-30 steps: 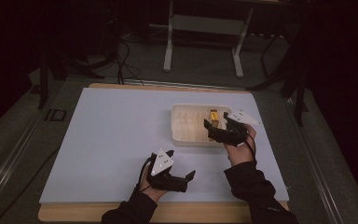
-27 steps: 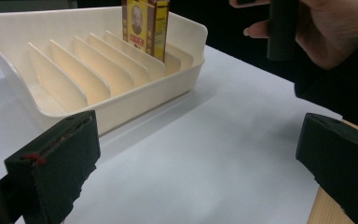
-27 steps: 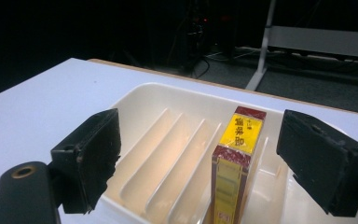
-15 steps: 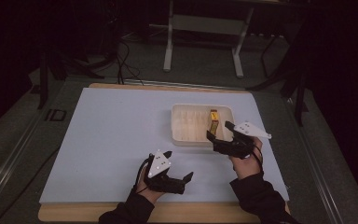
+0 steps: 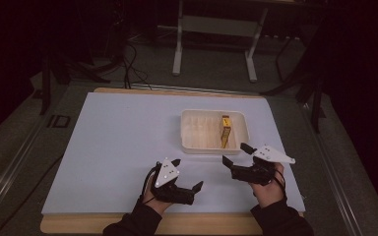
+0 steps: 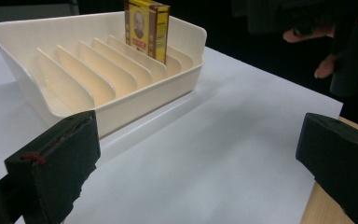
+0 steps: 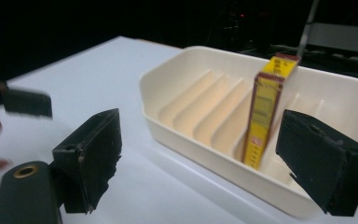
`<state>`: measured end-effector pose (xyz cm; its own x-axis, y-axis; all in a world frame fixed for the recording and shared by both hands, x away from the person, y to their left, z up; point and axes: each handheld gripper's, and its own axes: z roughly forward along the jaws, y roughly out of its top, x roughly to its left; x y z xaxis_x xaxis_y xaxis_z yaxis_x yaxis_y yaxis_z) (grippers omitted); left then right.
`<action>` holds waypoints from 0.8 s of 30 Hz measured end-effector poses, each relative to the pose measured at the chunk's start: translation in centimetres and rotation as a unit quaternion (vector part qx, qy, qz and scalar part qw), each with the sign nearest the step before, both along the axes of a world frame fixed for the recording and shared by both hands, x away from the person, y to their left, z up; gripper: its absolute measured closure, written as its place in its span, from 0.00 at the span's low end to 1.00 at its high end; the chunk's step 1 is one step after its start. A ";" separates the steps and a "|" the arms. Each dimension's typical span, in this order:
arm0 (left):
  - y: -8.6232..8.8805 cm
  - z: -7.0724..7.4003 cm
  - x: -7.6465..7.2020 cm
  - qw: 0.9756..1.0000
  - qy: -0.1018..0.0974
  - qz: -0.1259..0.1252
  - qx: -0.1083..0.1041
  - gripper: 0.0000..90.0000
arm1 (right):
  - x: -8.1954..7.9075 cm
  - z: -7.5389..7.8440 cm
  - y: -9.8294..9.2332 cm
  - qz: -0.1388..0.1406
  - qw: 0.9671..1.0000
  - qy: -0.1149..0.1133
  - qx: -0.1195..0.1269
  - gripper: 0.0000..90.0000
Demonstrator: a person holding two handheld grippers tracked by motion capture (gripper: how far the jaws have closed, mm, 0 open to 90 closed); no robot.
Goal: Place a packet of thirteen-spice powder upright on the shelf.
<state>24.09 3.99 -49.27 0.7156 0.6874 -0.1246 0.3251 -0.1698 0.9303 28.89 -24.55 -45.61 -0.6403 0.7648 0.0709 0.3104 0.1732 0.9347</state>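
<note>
Right gripper [image 5: 237, 153] has backed off the tray [image 5: 191, 145], jaws wide and empty, yellow box [image 5: 225, 131] left standing in a slot; left gripper [image 5: 187, 173] wide, idle, near tray

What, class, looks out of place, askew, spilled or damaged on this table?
Nothing stands out. The yellow box stands upright in a slot near one end of the cream slotted tray, which sits flat on the white sheet. Both the left hand-held gripper and right hand-held gripper are open, holding nothing.
</note>
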 end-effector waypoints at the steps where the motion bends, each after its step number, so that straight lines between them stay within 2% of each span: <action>1: 0.0 0.0 0.0 1.000 0.000 -0.001 0.000 0.00 | -0.3 -0.1 -0.1 -0.001 1.000 -0.005 -0.009 0.16; 3: 0.1 0.0 -0.1 1.000 -0.001 -0.001 0.001 0.01 | -0.7 -0.3 -0.4 0.002 1.000 -0.006 -0.012 0.16; 10: 0.4 0.1 -0.4 1.000 -0.001 -0.003 -0.001 0.01 | -1.9 -0.5 -1.7 0.000 1.000 0.003 0.001 0.16; 16: 0.6 0.0 -0.6 1.000 0.001 -0.006 0.002 0.01 | -2.7 -1.0 -2.6 0.010 1.000 0.002 -0.007 0.16; 20: 0.7 -0.1 -0.7 1.000 0.002 -0.008 0.003 0.00 | -2.9 -1.4 -3.0 0.014 1.000 0.009 -0.010 0.16; 24: 0.8 -0.1 -0.8 1.000 0.000 -0.008 0.004 0.01 | -3.1 -1.6 -3.5 0.009 1.000 0.006 -0.017 0.16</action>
